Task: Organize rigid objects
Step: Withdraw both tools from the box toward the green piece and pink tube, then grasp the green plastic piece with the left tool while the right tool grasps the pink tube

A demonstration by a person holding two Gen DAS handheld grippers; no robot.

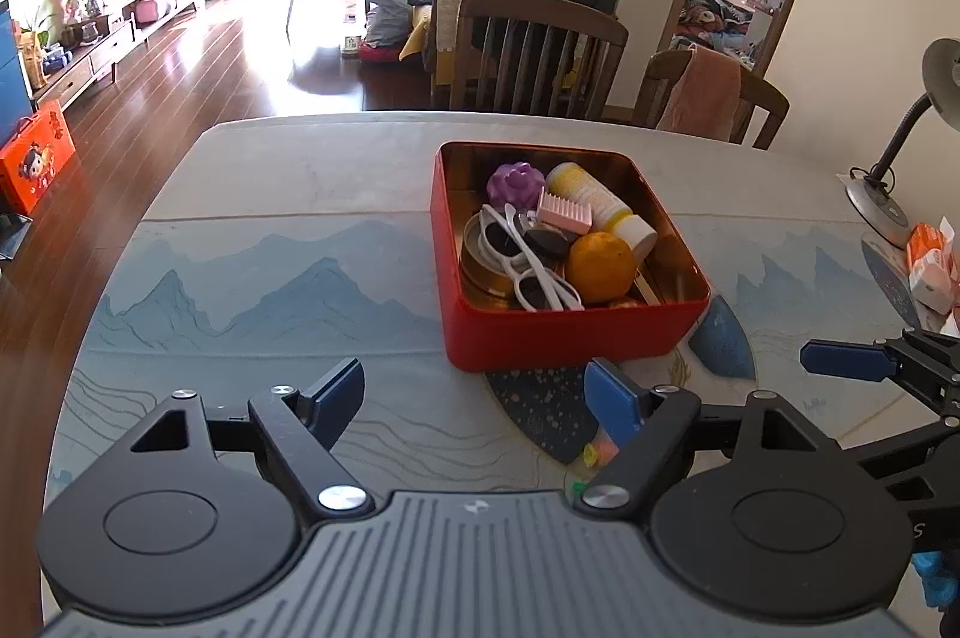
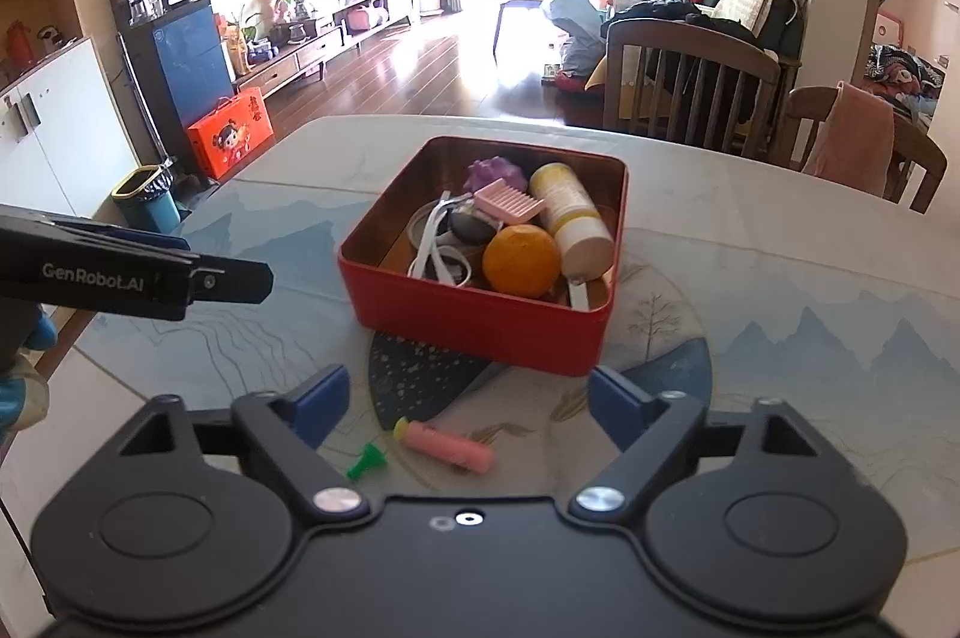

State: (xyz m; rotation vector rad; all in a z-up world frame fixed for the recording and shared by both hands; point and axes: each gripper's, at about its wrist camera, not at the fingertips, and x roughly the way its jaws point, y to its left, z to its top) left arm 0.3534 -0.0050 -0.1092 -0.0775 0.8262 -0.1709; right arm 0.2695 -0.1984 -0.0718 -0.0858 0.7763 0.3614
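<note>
Your left gripper [image 1: 477, 401] is hovering released, nothing between its blue pads. The glossy red square metal tin [image 2: 480, 332] is sitting mid-table, holding a dimpled orange [image 2: 521, 261]. A pink cylindrical tube [image 2: 447, 448] is lying before your right gripper [image 2: 468, 407], also released.

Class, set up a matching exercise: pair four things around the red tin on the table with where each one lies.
Things:
1. round orange fruit
2. pink plastic comb
3. pink marker pen
4. small green cap

Places:
A. on the table, just left of the pen
B. in the red metal tin, near front wall
C. on the table before the tin
D. in the tin, atop other items

Pairs: 1-B, 2-D, 3-C, 4-A
</note>
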